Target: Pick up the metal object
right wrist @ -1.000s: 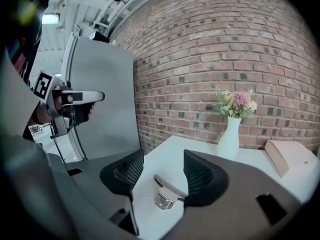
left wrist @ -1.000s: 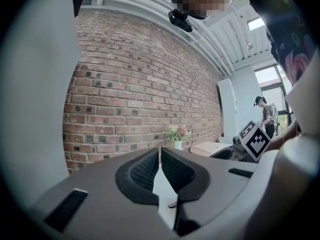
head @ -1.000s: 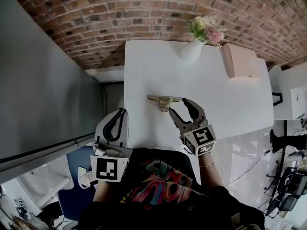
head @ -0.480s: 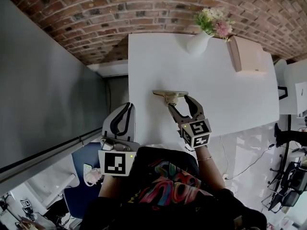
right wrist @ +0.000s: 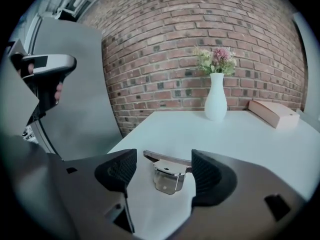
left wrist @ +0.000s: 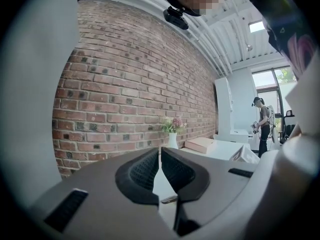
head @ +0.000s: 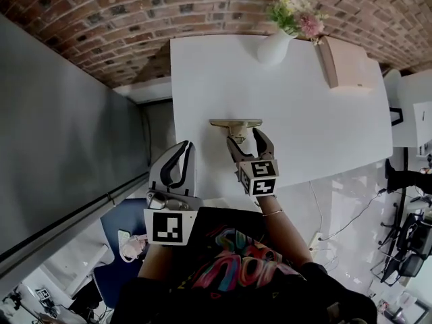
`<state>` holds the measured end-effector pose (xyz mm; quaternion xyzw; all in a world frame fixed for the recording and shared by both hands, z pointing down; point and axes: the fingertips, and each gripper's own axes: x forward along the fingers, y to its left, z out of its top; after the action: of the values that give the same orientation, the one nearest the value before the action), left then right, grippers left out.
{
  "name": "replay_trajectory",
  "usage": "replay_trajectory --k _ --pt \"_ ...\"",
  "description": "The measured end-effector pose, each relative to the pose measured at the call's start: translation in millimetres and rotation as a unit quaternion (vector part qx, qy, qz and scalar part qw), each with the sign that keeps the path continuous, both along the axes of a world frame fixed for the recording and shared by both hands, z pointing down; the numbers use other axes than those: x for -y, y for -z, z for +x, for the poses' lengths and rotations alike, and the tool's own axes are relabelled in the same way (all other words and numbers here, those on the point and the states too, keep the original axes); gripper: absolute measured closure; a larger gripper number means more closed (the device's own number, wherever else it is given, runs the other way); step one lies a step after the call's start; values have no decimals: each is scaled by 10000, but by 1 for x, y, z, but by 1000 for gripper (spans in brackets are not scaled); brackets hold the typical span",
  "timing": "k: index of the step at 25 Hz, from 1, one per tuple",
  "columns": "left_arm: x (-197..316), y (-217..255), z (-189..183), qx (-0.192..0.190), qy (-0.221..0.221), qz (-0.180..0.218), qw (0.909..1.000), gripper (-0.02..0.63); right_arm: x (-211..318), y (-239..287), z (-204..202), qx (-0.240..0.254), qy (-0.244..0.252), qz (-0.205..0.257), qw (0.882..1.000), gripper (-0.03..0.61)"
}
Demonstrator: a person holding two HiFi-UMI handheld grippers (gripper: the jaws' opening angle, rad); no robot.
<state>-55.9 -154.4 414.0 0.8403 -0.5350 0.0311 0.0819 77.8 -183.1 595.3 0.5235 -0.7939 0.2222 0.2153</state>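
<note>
Right gripper: opening, jaws wide to either side of the metal bracket, clear of it. Bracket flat on the white table, right between those jaws. Left gripper: jaws pressed together, off the table's near edge. Well ahead of the right gripper: white vase with pink flowers, pale box, red brick wall. To its left, grey panel.
</note>
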Motion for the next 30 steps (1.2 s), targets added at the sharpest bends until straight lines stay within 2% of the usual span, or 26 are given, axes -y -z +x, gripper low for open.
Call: replay_trajectory --k 9,15,22,27,30 --pt "-2 -20 16 -100 -225 -114 9996 580 3 -43 1 -322 -515 -297 9977 245" --pt "5 -34 20 19 -302 -101 9995 580 16 -55 10 -491 -975 -270 9937 245" --pt "10 -40 22 -104 -261 -143 9995 580 18 -65 6 -645 -1021 -453 9916 245" --pt "10 -43 21 -64 -311 -117 9994 580 17 -68 6 -771 -881 -533 9917 249" --pt "10 -43 19 -80 -278 -119 9995 580 17 -68 6 -782 -808 -554 9921 272"
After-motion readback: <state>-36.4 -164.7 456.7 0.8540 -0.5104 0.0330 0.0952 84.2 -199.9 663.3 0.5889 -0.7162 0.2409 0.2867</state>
